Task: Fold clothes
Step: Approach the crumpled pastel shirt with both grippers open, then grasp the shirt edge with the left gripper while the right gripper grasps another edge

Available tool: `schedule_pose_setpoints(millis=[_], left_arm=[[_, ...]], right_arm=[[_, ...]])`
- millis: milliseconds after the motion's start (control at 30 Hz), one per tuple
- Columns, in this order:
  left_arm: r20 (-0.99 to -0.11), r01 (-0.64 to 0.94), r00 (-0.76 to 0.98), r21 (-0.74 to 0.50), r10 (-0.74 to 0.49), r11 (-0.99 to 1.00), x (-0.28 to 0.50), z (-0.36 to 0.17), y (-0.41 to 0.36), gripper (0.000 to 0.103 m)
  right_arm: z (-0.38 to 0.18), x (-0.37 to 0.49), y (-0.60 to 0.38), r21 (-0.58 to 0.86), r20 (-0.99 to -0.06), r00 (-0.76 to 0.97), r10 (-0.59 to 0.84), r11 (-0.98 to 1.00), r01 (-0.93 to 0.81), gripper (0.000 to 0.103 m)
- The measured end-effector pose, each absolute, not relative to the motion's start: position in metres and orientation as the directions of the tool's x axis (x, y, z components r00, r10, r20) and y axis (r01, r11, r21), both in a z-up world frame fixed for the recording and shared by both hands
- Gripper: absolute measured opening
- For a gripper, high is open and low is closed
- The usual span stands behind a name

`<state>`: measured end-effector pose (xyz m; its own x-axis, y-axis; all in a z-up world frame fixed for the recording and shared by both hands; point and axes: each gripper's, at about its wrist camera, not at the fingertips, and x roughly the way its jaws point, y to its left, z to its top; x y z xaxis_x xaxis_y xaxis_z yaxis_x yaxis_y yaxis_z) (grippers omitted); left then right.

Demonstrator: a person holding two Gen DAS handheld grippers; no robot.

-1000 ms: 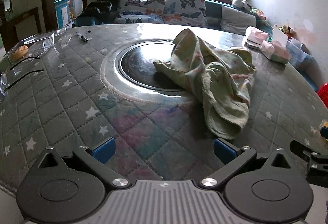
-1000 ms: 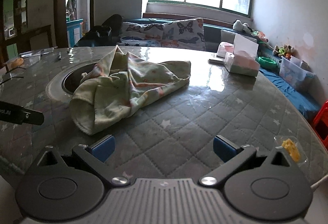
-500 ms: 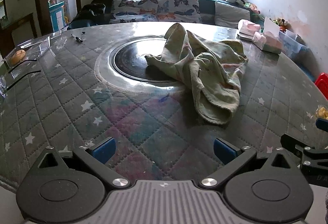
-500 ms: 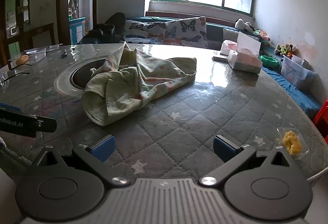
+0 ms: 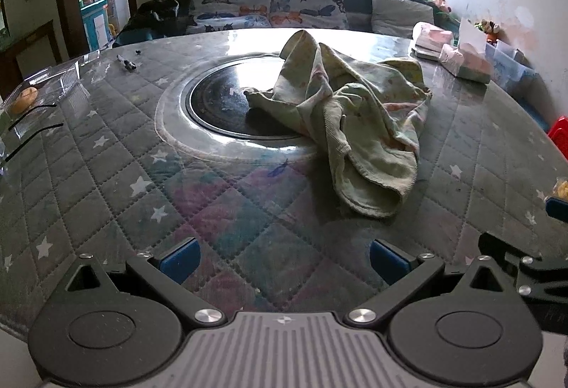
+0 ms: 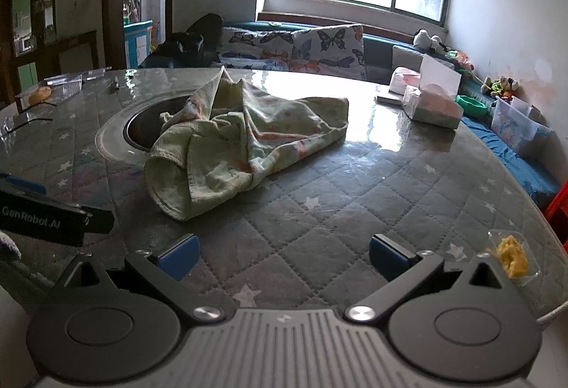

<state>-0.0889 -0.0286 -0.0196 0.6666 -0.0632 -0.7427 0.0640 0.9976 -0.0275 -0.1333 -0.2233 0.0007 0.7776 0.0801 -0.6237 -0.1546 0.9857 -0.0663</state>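
The tabletop (image 5: 117,182) is round, covered with a quilted star-print cloth under a clear sheet, with a round dark recess (image 5: 227,100) at its centre.

The garment (image 5: 355,118) lies crumpled in a loose heap, not folded. It rests partly over the right edge of the recess and reaches toward the near edge of the tabletop. Its long axis runs from a raised peak on the far side to a rounded, rolled end (image 6: 174,185) on the near side.

A tissue box (image 6: 433,104) stands near the far right edge, well apart from the garment.

The left gripper (image 5: 284,258) and the right gripper (image 6: 282,255) both hover at the near edge, each with jaws spread wide and holding nothing.

From the left gripper the garment lies ahead and to the right. From the right gripper it lies ahead and to the left. The garment therefore sits between the two grippers. Neither is clearly nearer; the rolled near end is the closest part to both.
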Motion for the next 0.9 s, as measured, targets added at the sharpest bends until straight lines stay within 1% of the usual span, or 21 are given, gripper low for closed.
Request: schedule_pose_setpoints(millis=[267, 567, 900], left_arm=[[-0.76, 0.074, 0.648, -0.016, -0.06, 0.997, -0.069, -0.019, -0.033, 0.103], [-0.772, 0.071, 0.632, -0.022, -0.062, 0.997, -0.046, -0.014, -0.031, 0.103], [-0.772, 0.082, 0.631, -0.029, -0.074, 0.996, -0.022, -0.006, -0.027, 0.103]], right_arm=[[-0.006, -0.111, -0.218, -0.057, -0.658, 0.747, 0.098, 0.982, -0.179, 0.101], [0.001, -0.086, -0.209, -0.071, -0.672, 0.731, 0.116, 0.973, -0.22, 0.101], [0.006, -0.057, -0.198, -0.065, -0.686, 0.713, 0.146, 0.963, -0.26, 0.095]])
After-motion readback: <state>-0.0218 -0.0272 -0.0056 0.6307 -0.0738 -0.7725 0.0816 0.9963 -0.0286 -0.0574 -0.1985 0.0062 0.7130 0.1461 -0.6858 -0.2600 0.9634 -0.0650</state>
